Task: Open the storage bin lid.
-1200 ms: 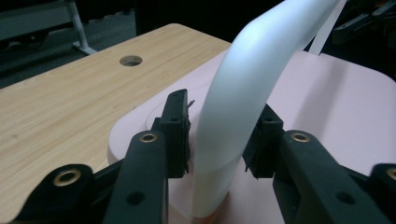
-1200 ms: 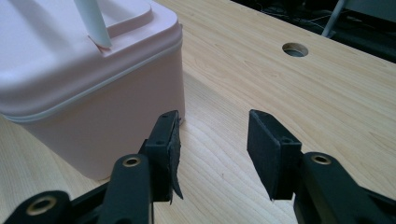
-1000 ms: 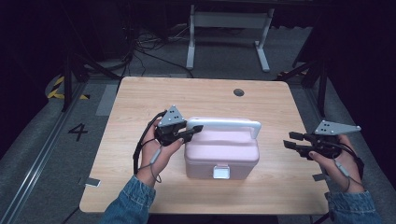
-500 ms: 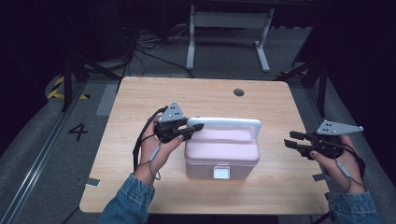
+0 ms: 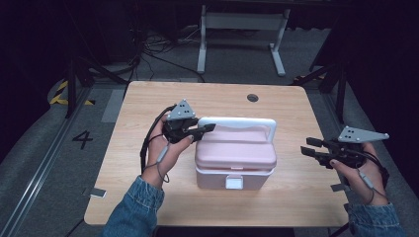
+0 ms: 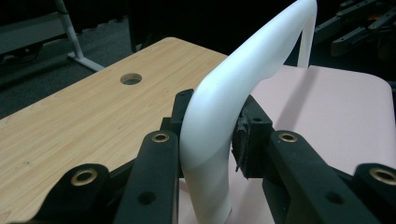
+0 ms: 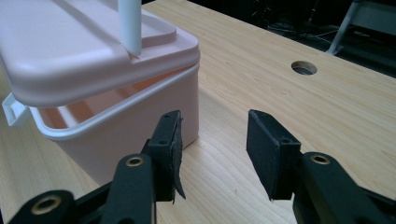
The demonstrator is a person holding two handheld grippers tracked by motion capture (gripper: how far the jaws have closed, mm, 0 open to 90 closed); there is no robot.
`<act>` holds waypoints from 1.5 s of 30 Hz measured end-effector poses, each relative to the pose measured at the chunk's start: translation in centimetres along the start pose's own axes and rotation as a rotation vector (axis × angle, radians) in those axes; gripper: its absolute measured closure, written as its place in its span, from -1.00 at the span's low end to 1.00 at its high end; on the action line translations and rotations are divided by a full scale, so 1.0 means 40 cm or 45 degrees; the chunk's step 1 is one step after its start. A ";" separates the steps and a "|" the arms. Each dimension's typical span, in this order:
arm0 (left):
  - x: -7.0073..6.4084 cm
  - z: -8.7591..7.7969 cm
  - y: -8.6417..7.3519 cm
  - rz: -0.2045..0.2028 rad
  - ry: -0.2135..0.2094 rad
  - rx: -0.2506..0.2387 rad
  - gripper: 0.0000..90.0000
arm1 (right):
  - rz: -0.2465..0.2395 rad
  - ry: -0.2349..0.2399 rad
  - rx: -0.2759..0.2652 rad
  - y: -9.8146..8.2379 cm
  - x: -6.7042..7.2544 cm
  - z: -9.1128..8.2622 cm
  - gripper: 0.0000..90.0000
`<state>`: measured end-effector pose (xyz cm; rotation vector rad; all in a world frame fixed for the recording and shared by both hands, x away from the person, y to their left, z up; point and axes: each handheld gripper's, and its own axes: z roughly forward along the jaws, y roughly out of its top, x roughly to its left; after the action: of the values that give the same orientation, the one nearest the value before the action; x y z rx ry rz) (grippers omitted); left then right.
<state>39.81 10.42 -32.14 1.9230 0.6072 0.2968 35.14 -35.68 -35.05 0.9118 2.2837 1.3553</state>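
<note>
A pink box [image 5: 236, 158] with a white handle [image 5: 247, 122] stands in the middle of the wooden table [image 5: 148, 103]. My left gripper [image 5: 210, 128] is shut on the left bend of the handle [image 6: 243, 70], its pads pressed on both sides. In the right gripper view the pink lid [image 7: 70, 51] is tilted up off the box base [image 7: 154, 107], leaving a gap above the white rim. My right gripper [image 5: 309, 146] hovers to the right of the box, open, with nothing between its jaws [image 7: 212, 140]. A white latch [image 5: 234, 182] hangs at the box's front.
A round cable hole [image 5: 252, 97] sits near the table's far edge. Behind the table a white metal stand [image 5: 237, 19] rests on the dark floor among cables. A "4" mark [image 5: 82, 139] is on the floor at the left.
</note>
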 end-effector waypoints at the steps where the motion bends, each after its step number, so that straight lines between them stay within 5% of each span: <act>1: 0.004 0.000 0.004 -0.001 -0.003 0.001 0.63 | -0.001 0.001 -0.005 0.001 0.000 0.000 0.25; 32: 0.079 0.027 0.079 -0.087 0.013 0.034 0.64 | -0.028 -0.016 -0.051 0.018 0.016 -0.003 0.29; 40: 0.093 0.033 0.092 -0.105 0.012 0.050 0.64 | -0.056 0.016 -0.064 0.034 0.043 0.008 0.34; 45: 0.094 0.035 0.095 -0.108 0.015 0.054 0.63 | -0.052 0.071 -0.062 0.046 0.067 0.015 0.54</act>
<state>44.69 10.14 -29.55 1.9313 0.7063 0.2432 34.18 -32.85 -33.64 0.8170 2.2869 1.4289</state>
